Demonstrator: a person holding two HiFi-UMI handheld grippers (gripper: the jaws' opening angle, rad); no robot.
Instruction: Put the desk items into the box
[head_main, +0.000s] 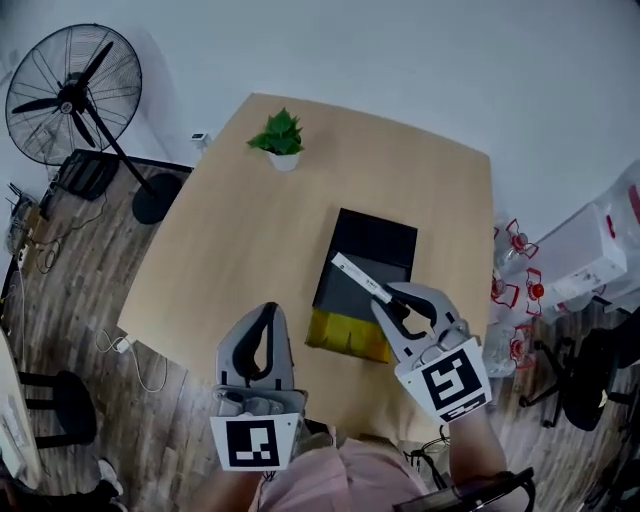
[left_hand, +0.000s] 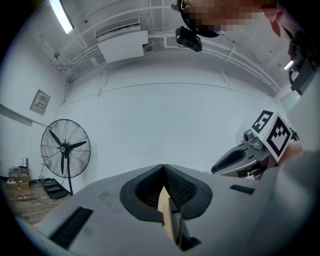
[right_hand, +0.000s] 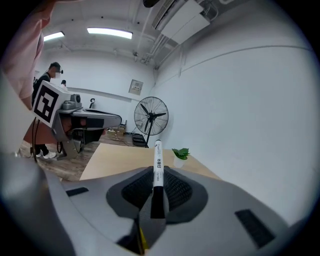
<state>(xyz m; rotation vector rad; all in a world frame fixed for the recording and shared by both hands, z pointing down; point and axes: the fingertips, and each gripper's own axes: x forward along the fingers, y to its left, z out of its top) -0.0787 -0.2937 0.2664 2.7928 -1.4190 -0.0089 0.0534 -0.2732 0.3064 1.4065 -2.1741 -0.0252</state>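
Hanging over the dark box (head_main: 385, 245) on the bench (head_main: 230, 250): a white marker (head_main: 360, 280), clamped at its black end between the fingers (head_main: 430, 300) of the right gripper (head_main: 388, 298). Runs slantwise in the head view, white tip out toward the far left, black end back toward the person. Sticks straight out along the fingers in the right gripper view, aimed near the potted plant (right_hand: 180, 152) at the bench's far edge. Lies roughly along the box's diagonal, above its open interior by the look of it, though at what height cannot be told. Probably needs only a lowering and a letting go, and should fit lengthwise, at a guess. Just nearside of the box, a yellow flap (head_main: 345, 335), beside the right gripper. Off to the left, apart from the box and above the bench's near edge, the left gripper (head_main: 268, 310): fingers pressed together on nothing, only a sliver of bench showing through the gap. Clearly the farther of the two from the box, with no likely part in the drop.
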